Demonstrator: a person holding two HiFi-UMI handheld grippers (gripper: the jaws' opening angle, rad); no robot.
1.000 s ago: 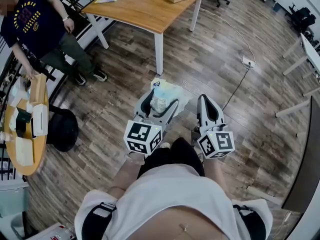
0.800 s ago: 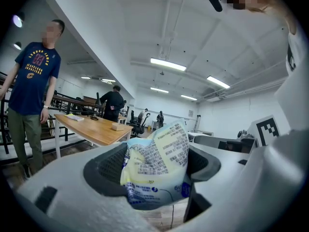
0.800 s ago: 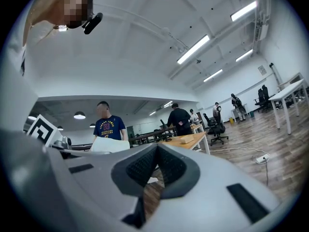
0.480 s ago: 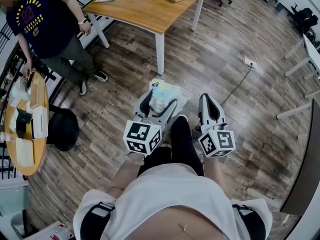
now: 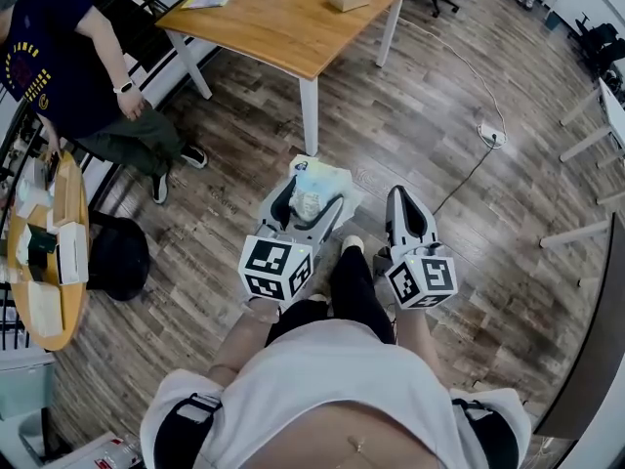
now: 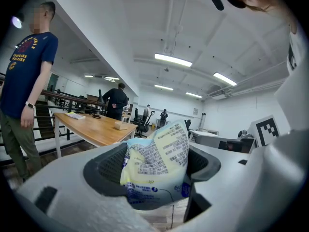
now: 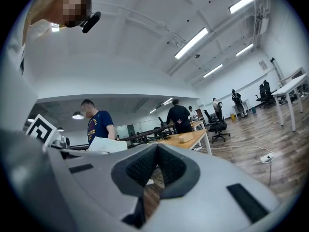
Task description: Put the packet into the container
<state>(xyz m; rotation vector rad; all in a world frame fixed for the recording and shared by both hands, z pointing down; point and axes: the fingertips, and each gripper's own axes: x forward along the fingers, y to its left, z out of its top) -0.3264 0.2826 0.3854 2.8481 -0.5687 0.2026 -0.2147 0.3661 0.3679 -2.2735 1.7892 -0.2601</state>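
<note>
The left gripper (image 5: 311, 206) has its jaws wide, clamped on the packet (image 6: 157, 163), above the wooden floor (image 5: 410, 115). The right gripper (image 5: 405, 208), just beside it, is closed and empty. Open floor runs ahead to the desk's (image 5: 283, 18) near corner.
</note>
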